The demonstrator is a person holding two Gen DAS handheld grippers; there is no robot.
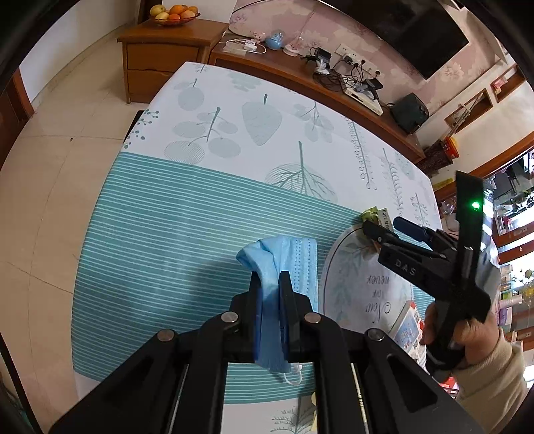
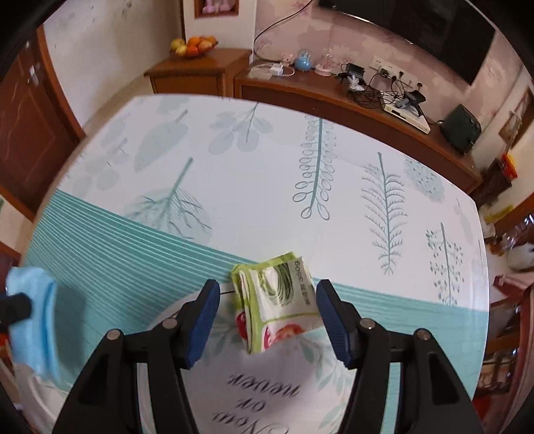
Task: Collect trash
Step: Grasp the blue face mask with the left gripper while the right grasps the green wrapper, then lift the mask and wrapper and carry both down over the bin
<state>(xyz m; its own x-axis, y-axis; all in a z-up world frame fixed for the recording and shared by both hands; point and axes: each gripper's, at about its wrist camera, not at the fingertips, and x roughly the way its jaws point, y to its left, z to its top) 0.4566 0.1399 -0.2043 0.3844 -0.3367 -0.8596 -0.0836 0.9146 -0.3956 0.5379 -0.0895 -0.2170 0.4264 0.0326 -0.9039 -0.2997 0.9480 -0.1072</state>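
Note:
My left gripper (image 1: 271, 283) is shut on a crumpled blue face mask (image 1: 283, 257) and holds it above the table; the mask's white ear loop hangs below the fingers. The mask also shows at the left edge of the right wrist view (image 2: 31, 317). My right gripper (image 2: 267, 297) is open, its blue-padded fingers on either side of a folded green snack wrapper (image 2: 277, 300) that lies on the tablecloth. The right gripper also shows in the left wrist view (image 1: 380, 227), with the wrapper (image 1: 375, 215) just beyond its tips.
The table (image 2: 233, 160) carries a white and teal leaf-print cloth. A wooden sideboard (image 2: 333, 96) with cables and boxes runs behind it. A fruit bowl (image 1: 173, 15) stands on a cabinet at the back left. A printed box (image 1: 409, 329) lies near my right hand.

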